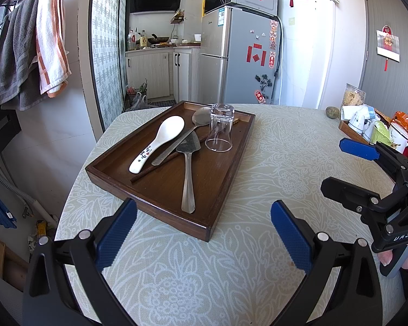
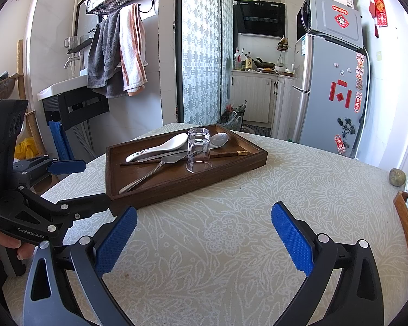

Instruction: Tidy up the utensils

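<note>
A dark wooden tray (image 1: 220, 212) (image 2: 255, 160) lies on the table. In it are a white ceramic spoon (image 1: 160, 142) (image 2: 160, 146), a metal spoon (image 1: 201, 116) (image 2: 219, 139), a metal cake server (image 1: 188, 179) (image 2: 149, 175), dark chopsticks (image 1: 155, 169) (image 2: 231, 154) and an upturned clear glass (image 1: 220, 127) (image 2: 198, 150). My left gripper (image 1: 204, 233) hangs open just short of the tray's near corner, nothing between its blue pads. My right gripper (image 2: 204, 237) is open over bare tablecloth, to the right of the tray. Each gripper shows in the other's view: right gripper (image 1: 337, 168), left gripper (image 2: 95, 182).
The table wears a pale floral cloth (image 2: 258, 217). At its right edge stand a box of packets and cups (image 1: 372, 127), a jar (image 1: 352, 97) and a round stone-like lump (image 2: 397, 176). Behind are a fridge (image 1: 239, 54), a kitchen and hanging towels (image 1: 32, 49). A hand (image 2: 2, 244) holds the left gripper.
</note>
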